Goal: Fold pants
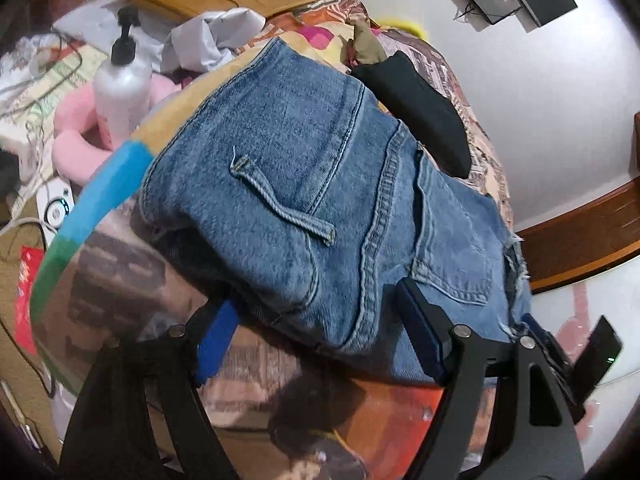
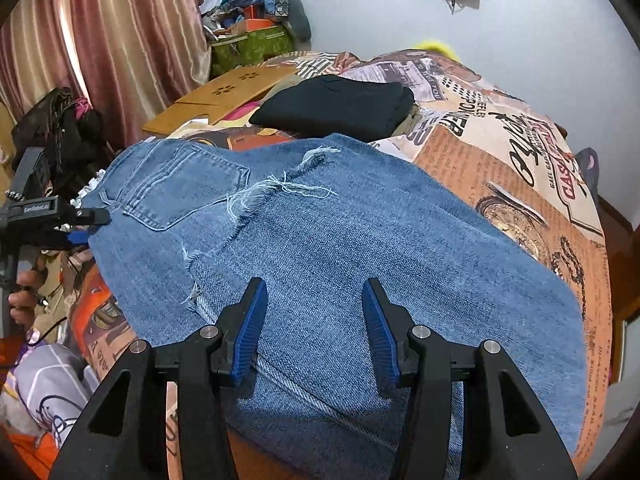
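Observation:
Blue jeans (image 1: 288,168) lie folded lengthwise on the patterned bedspread (image 2: 500,152), back pocket and frayed rips facing up. My left gripper (image 1: 316,296) is at the waistband end, jaws wide apart, with the waist corner lying between the blue pads and not pinched. It also shows at the left edge of the right wrist view as the left gripper (image 2: 86,226), by the pocket. My right gripper (image 2: 314,286) hovers over the leg part of the jeans (image 2: 360,232). Its pads stand apart with flat denim below them and nothing clamped.
A folded black garment (image 2: 336,108) lies behind the jeans. A wooden lap tray (image 2: 224,96) sits further back. A white pump bottle (image 1: 120,84), a pink plush (image 1: 76,148) and loose cables crowd one side of the bed. A hand (image 2: 24,292) holds the left gripper.

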